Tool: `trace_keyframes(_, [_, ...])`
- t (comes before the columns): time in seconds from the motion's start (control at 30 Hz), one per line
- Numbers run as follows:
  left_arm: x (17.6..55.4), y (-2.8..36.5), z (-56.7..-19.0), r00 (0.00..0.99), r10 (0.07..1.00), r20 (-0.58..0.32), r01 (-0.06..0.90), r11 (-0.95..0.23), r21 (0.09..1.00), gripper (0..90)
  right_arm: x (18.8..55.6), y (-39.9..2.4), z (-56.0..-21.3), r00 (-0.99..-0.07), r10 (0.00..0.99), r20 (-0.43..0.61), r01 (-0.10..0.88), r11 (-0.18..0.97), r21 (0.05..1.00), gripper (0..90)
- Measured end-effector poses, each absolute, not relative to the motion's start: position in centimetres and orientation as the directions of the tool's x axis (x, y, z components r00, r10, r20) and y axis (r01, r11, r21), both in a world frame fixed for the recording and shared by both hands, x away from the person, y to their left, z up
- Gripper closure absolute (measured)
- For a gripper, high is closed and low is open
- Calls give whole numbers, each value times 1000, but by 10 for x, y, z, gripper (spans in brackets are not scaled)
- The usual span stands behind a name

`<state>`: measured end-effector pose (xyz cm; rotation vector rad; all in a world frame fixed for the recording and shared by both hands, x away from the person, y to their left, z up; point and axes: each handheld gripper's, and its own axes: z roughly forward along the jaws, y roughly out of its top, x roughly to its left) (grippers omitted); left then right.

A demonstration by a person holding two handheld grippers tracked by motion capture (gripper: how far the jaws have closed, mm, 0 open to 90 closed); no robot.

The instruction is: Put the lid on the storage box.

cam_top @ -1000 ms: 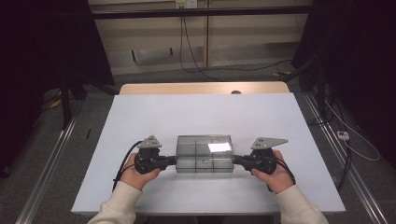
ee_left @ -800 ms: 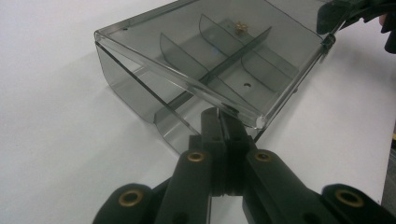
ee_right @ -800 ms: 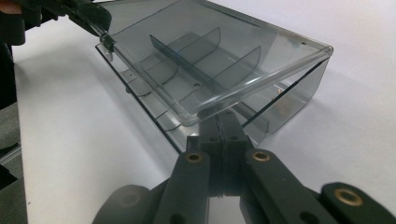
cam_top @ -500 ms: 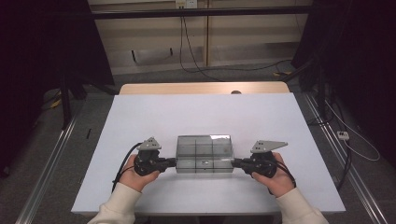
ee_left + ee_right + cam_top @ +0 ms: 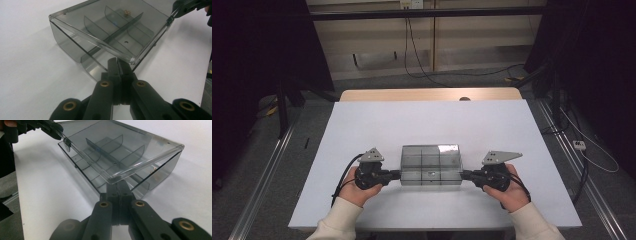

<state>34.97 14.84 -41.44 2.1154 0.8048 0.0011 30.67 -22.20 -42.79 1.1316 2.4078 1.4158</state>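
High view: a clear smoke-grey plastic box point(image 5: 431, 165) with a hinged lid sits on the white bench point(image 5: 427, 125), toward the near edge and about midway between the two sides, with a person's two hands on either side of it. The left tongs point(image 5: 399, 174) come in level from the left and meet the box's left end near its front corner; the right tongs point(image 5: 463, 174) come in level from the right and meet the right end in the same way. Each hand wears a pale sleeve point(image 5: 337, 225) and a black cable trails from the left tongs toward the near edge. In the left gripper view the left tongs point(image 5: 118, 63) have their jaws pressed flat together, their tips right under the corner of the lid point(image 5: 107, 30), which is raised at an angle off the box point(image 5: 67, 42) so that a gap shows along this side; whether the tips pinch a tab or only push against the lid's edge, I cannot tell. Inside, thin dividers point(image 5: 117, 32) split the box into compartments, and a small brass-coloured piece point(image 5: 127, 12) lies in a far one. In the right gripper view the right tongs point(image 5: 120, 185) are likewise closed tight, tips under the near corner of the tilted lid point(image 5: 120, 150), with the other tongs touching the lid's far corner at a small black clip point(image 5: 67, 143).
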Motion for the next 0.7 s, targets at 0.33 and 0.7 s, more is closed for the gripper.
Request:
trace_keyframes(0.33, [346,151,-418,793,545,-271,548,-446,708,885,302,-228,-430,-705,664,251,548,285,786,900])
trace_keyframes(0.7, [343,166,-421,777,569,-269,546,-399,736,625,300,-236,-428,-686,697,207,524,276,806,685])
